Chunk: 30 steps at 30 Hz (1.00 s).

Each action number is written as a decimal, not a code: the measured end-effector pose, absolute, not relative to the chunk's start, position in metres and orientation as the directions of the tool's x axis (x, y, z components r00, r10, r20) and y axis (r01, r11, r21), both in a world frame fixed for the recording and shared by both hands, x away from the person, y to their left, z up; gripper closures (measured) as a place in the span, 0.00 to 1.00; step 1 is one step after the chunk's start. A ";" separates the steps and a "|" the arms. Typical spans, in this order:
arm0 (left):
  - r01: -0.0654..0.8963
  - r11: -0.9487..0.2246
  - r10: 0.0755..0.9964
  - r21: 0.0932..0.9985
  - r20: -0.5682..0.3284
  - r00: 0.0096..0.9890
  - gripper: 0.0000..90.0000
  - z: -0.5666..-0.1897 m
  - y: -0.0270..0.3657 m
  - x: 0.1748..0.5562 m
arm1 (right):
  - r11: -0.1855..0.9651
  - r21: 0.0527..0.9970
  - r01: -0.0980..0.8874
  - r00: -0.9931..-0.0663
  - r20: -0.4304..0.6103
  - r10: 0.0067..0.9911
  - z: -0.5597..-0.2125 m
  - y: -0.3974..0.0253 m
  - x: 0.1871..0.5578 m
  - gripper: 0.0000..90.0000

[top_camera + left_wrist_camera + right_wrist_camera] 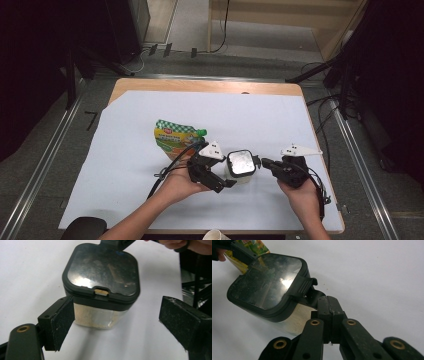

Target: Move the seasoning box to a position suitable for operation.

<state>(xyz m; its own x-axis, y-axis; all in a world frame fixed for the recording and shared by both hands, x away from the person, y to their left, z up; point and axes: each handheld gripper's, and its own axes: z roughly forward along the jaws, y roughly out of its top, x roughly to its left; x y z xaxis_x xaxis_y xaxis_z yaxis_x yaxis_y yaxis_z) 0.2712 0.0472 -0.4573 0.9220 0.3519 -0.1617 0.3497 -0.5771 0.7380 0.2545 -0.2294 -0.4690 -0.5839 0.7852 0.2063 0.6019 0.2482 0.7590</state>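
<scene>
While the container stands upright near the middle of the table, its black lid shut, the left tool brackets it with jaws spread wide — one pad touching the clear wall. Right tool: jaws pressed together at the lid's tab (grip on it unclear). A pouch lies far-left.

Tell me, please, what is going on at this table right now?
A person works on a small clear container with a black lid, standing on the white table cover. The left gripper is open, its jaws spread on either side of the container without clamping it. The right gripper is shut, its tips pressed at the lid's latch tab. The lid looks closed. A green-capped food pouch lies behind.
</scene>
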 end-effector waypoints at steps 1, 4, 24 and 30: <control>0.356 -0.573 0.356 0.738 -0.167 0.919 0.15 -0.458 0.046 0.273 | 0.249 0.760 0.601 -0.586 0.207 0.783 -0.470 -0.229 0.255 1.00; 0.355 -0.569 0.366 0.742 -0.158 0.917 0.15 -0.459 0.044 0.275 | 0.250 0.758 0.602 -0.586 0.208 0.783 -0.471 -0.229 0.257 1.00; 0.343 -0.576 0.410 0.742 -0.100 0.907 0.18 -0.468 0.030 0.276 | 0.253 0.752 0.608 -0.583 0.208 0.785 -0.473 -0.229 0.257 1.00; 0.345 -0.590 0.418 0.730 -0.089 0.904 0.19 -0.466 0.029 0.275 | 0.254 0.753 0.607 -0.584 0.206 0.785 -0.473 -0.229 0.257 1.00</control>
